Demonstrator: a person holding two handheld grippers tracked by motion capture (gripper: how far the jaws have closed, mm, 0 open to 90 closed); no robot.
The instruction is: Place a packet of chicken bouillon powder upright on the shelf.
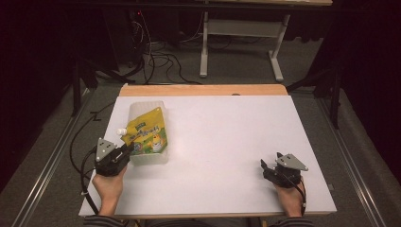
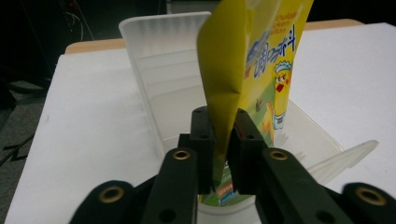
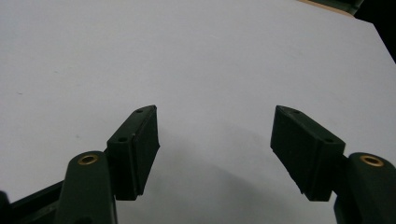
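Observation:
A yellow spouted drink pouch (image 1: 147, 131) with a white cap (image 1: 121, 131) rests in a translucent plastic tray (image 1: 147, 105) at the table's left side. My left gripper (image 1: 126, 152) is at the tray's near end. In the left gripper view its jaws (image 2: 222, 144) sit close on either side of the pouch's (image 2: 252, 51) folded lower edge, and both pads touch it. The pouch rises tilted over the tray (image 2: 159, 51). My right gripper (image 1: 263, 165) rests at the near right of the table, open, with only bare tabletop between its fingers (image 3: 215, 140).
The white tabletop (image 1: 222, 142) stretches between the two grippers. A wooden strip (image 1: 203, 90) runs along its far edge. Beyond it are cables on the floor and the legs of another table (image 1: 241, 47).

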